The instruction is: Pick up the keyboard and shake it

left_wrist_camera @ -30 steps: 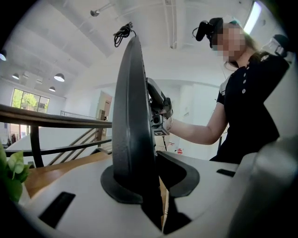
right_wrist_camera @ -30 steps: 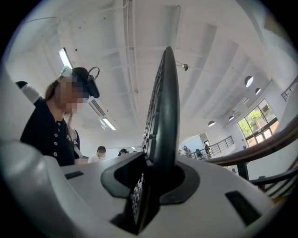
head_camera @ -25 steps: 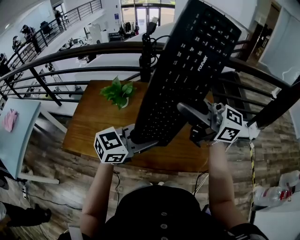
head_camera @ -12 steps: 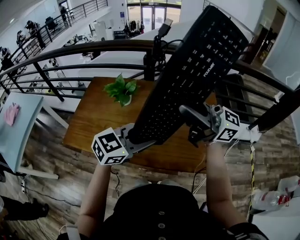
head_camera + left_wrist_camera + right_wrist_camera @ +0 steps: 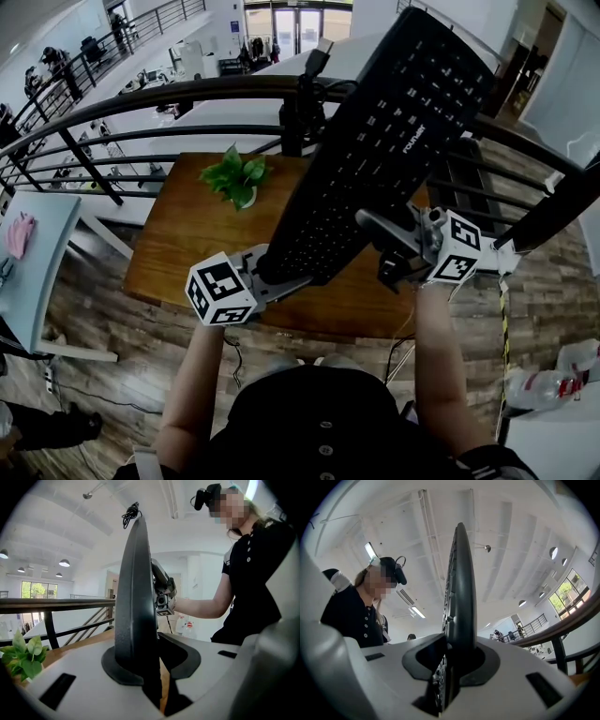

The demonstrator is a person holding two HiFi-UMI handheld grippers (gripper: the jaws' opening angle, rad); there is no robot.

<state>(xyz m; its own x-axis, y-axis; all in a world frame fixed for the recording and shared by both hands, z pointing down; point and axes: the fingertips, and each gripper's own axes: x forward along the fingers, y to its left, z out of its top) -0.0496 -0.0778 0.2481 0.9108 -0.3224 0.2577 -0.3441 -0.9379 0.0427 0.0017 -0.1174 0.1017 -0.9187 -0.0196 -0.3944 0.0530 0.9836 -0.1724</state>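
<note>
Up in the air: a long black plastic keyboard (image 5: pixel 375 150), raised well clear of the brown wooden desk (image 5: pixel 187 244). Tilted steeply, key side toward the head view, near end low above the desk's front half, far end high across the dark metal railing (image 5: pixel 141 101).

Pinched at the lower left corner by the left hand-held gripper (image 5: pixel 274 274), marker cube closest to the body. Edge-on in the left gripper view, upright between the two jaws, both closed against the casing with no gap to either side.

Pinched along the right edge, a little farther up, by the right hand-held gripper (image 5: pixel 380 234). Edge-on again in the right gripper view, key rows facing the left jaw, smooth back against the right jaw, both pressed tight on it.

At the raised far end, a thin black cable (image 5: pixel 317 56) with a plug sticking up past the railing.

On the desk's far side, left of the keyboard and apart from it, a small green leafy plant (image 5: pixel 236 178).
</note>
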